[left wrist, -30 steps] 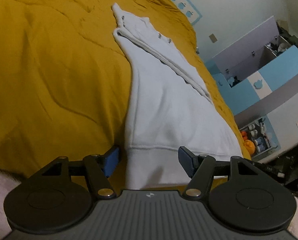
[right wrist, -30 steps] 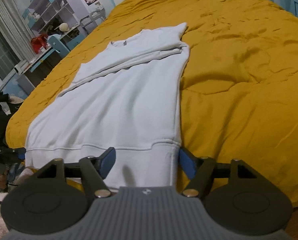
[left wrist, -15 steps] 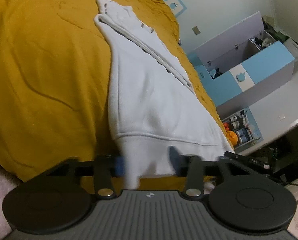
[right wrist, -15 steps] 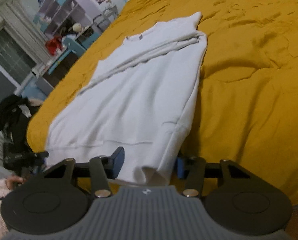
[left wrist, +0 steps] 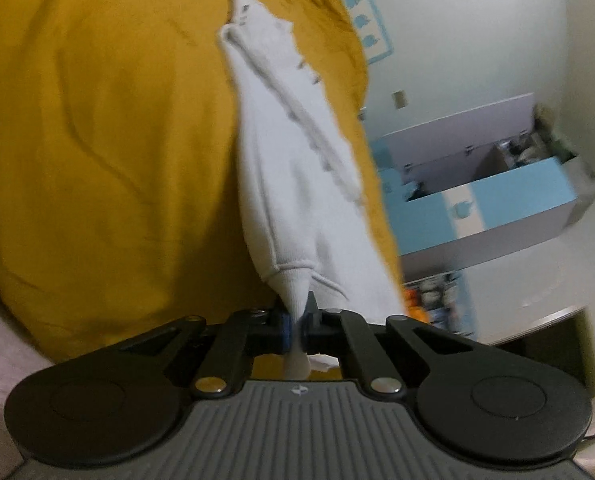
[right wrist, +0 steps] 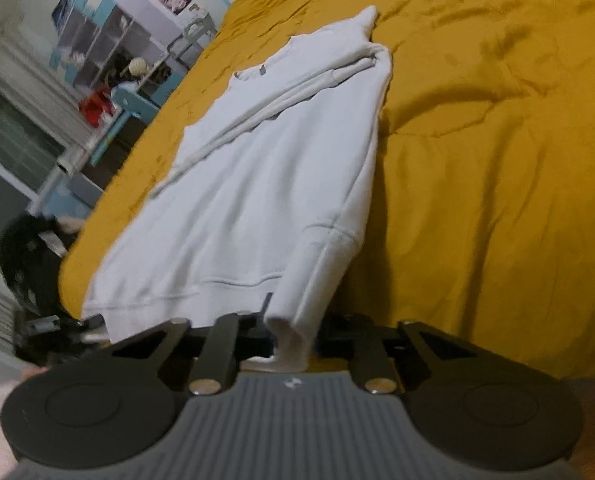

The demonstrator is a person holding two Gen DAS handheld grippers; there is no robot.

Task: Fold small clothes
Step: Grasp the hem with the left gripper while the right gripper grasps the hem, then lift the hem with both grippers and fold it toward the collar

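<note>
A white sweatshirt (right wrist: 265, 184) lies lengthwise on a mustard-yellow bed cover (right wrist: 477, 160), sleeves folded across its chest. My left gripper (left wrist: 295, 330) is shut on one corner of the ribbed hem, and the sweatshirt (left wrist: 297, 184) stretches away from it, lifted off the cover. My right gripper (right wrist: 291, 338) is shut on the other hem corner, which bunches between the jaws and hangs raised above the bed. The far collar end still rests on the cover.
The bed edge is right below both grippers. A blue and grey cabinet (left wrist: 489, 192) stands beyond the bed in the left wrist view. A shelf unit (right wrist: 109, 52) and a black object (right wrist: 29, 248) stand past the bed's left edge in the right wrist view.
Both grippers went from open around the hem to shut on its corners. The hem has been lifted off the bed cover.
</note>
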